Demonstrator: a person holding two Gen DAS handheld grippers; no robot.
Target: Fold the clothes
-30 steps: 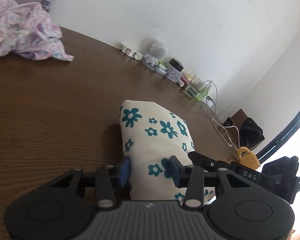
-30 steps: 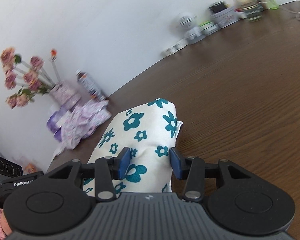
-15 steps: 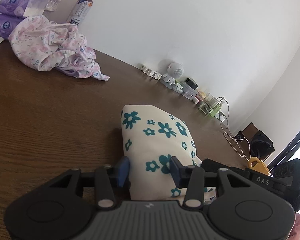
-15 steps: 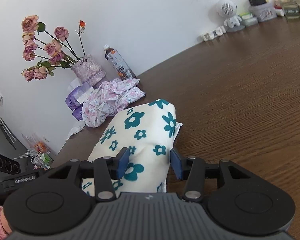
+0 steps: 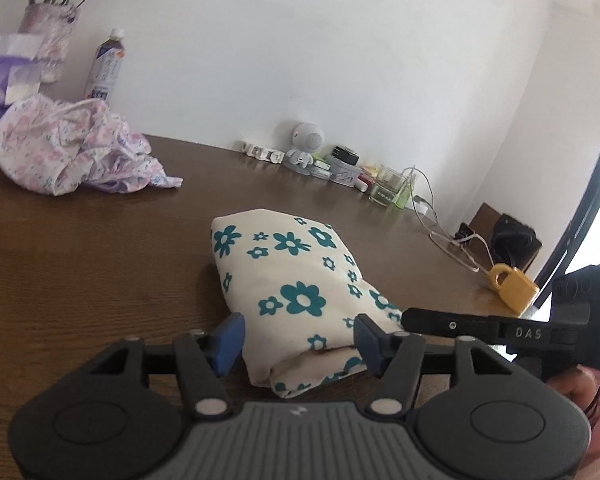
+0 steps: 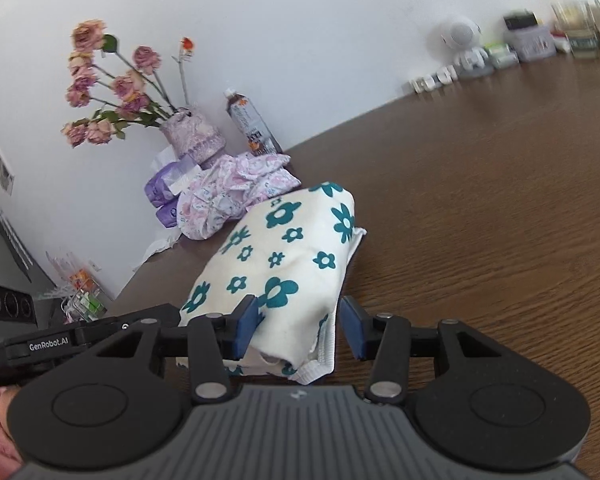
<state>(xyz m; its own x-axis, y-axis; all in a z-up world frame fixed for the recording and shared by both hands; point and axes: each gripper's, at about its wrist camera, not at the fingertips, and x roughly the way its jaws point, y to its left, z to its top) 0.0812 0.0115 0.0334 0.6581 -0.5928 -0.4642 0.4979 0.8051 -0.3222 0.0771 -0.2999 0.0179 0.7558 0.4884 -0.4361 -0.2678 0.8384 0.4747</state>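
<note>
Both grippers point forward and slightly down, side by side: the left gripper (image 5: 298, 338) has its jaws opening, while the right gripper (image 6: 298, 326) seems slightly parted.

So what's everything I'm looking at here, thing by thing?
folded cloth: one, cream with teal flowers, on the table between both tongs
crumpled garment: one, pink and lilac floral, far left
table: one, dark brown wood
bottle: one, white label, by the wall
vase of roses: one, lilac vase, faded pink flowers, behind the garment
tissue packs: purple, count unclear, beside the vase
round speaker figure: one, white, at the wall among small clutter
padlock: one, yellow, table's right edge
cables: white, right side
left tongs: black, blue pads, opening, cloth between them
right tongs: black, blue pads, left pad touching the cloth, right pad clear of it
</note>
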